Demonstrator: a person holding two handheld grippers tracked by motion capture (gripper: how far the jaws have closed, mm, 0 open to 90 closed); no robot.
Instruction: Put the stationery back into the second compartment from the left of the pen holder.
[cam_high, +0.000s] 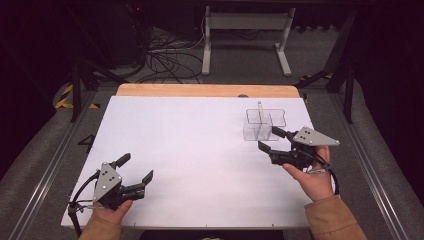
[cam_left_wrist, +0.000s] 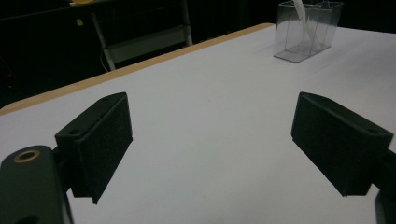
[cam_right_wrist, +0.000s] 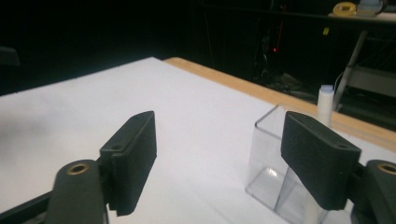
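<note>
The clear plastic box with thin walls inside (cam_high: 258, 126) stood on the far right part of the white surface (cam_high: 190, 150), well away from the near edge; a thin white stick with a round top (cam_high: 259, 111) stood up inside one of its parts, leaning a little in the left gripper view; the right gripper (cam_high: 272, 139) sat just beside the box on its near side, with its jaws spread wide and nothing between them; in the right gripper view the box (cam_right_wrist: 275, 163) showed close in front, partly behind the right-hand jaw, and I could not tell if that jaw touched it; the left gripper (cam_high: 137, 168) was far off at the near left of the surface, its jaws also wide apart and holding nothing

The box looked light and stiff, and its smooth clear walls would likely be slippery; it could slide or tip if pushed from one side; a good place to hold it would be across one upright wall near the top rim, squeezing gently so the thin plastic did not crack; the stick (cam_right_wrist: 325, 105) looked light and thin too, and could be pinched near its top, where it stood above the rim
</note>
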